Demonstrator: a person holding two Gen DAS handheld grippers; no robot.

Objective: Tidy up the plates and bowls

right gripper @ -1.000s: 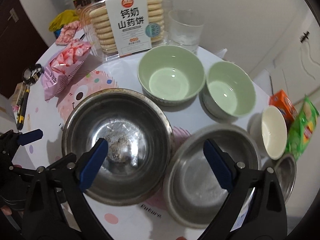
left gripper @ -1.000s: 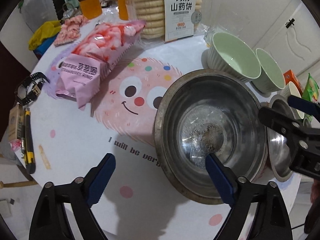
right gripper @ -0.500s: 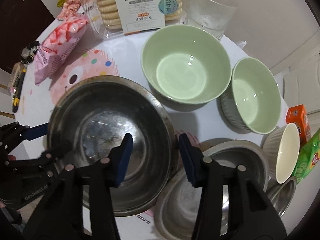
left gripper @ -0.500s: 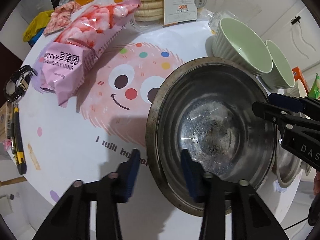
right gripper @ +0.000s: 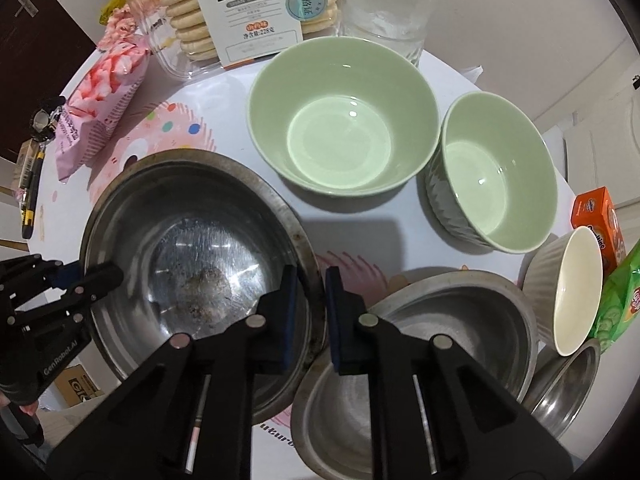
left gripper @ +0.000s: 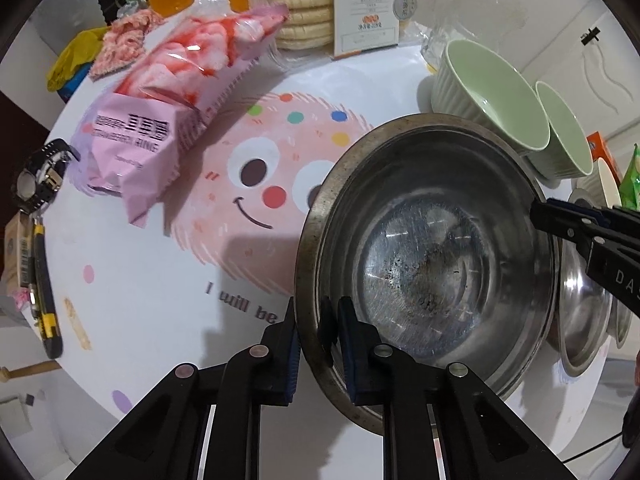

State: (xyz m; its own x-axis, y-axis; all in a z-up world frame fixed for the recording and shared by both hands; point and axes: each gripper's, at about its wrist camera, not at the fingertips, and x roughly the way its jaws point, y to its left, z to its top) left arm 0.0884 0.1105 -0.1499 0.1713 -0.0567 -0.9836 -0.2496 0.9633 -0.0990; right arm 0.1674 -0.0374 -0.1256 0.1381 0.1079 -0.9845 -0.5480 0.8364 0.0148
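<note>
A round white table (left gripper: 120,280) printed with a pink cartoon face stands by a pale wall (right gripper: 520,20).

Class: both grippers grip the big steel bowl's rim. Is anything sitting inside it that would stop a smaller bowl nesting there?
Nothing visible does. The big steel bowl holds only a dark stain at its bottom. The left gripper and right gripper pinch opposite sides of its rim.
</note>
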